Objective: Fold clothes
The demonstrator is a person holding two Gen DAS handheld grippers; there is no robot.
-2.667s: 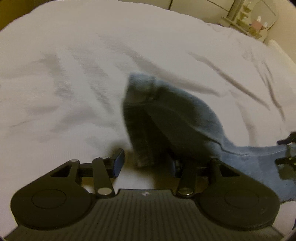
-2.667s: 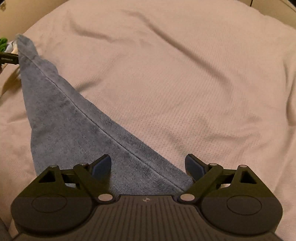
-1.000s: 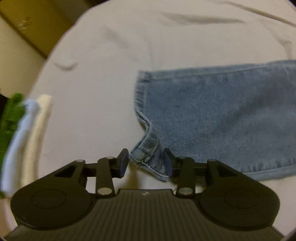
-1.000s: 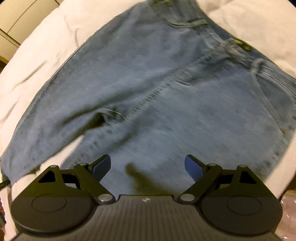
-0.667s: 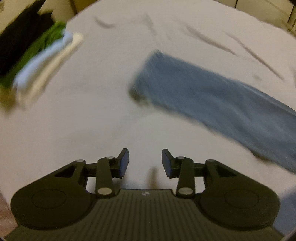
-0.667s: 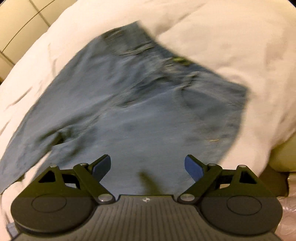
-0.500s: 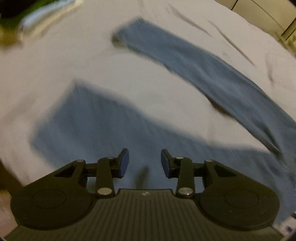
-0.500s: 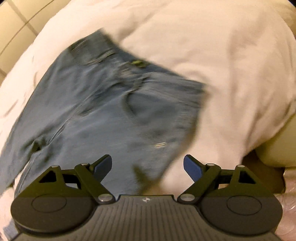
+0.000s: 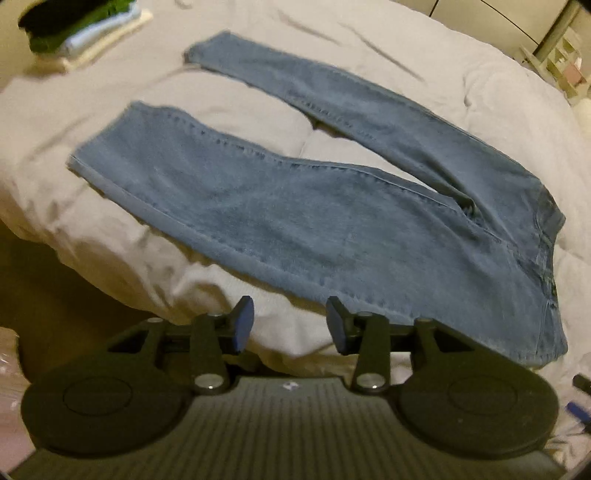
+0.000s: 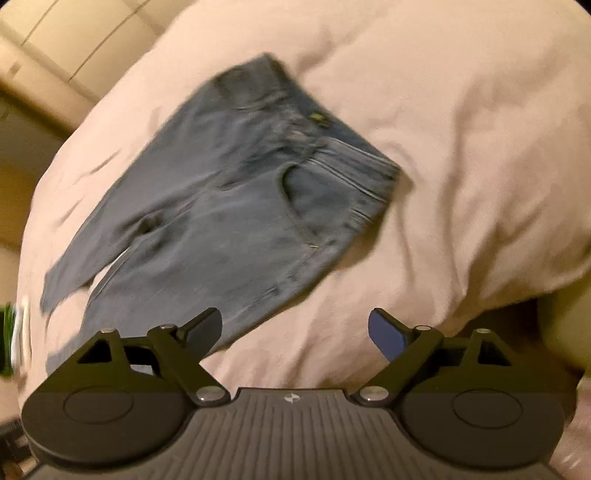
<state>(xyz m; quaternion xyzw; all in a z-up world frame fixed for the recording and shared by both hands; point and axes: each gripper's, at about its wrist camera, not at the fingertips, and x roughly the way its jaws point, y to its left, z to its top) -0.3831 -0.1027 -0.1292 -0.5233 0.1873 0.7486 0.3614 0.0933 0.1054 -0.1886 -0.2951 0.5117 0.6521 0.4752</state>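
One pair of blue jeans lay spread flat on a pale duvet, its two legs splayed in a V toward the bed's far-left corner, where a small stack of folded clothes sat near the edge. The nearer leg ran close along the bed's front edge, its hem pointing left; the waistband rested toward the right side.

At left, the left gripper hung above the front edge of the bed, its jaws opening with nothing between them and only bedding beneath. At right, the right gripper hovered over the duvet just beside the waistband corner, jaws spread wide and grasping nothing. From that side the jeans showed a front pocket and a small green tag at the waist.

Denim of this kind likely handles as heavy, limp cloth with some body: it should not slip from rubber pads, but it would sag and drag if lifted by a single layer. The thick, stitched waistband corners and leg hems appeared the soundest places to pinch, one in each gripper, to bring one leg over the other.
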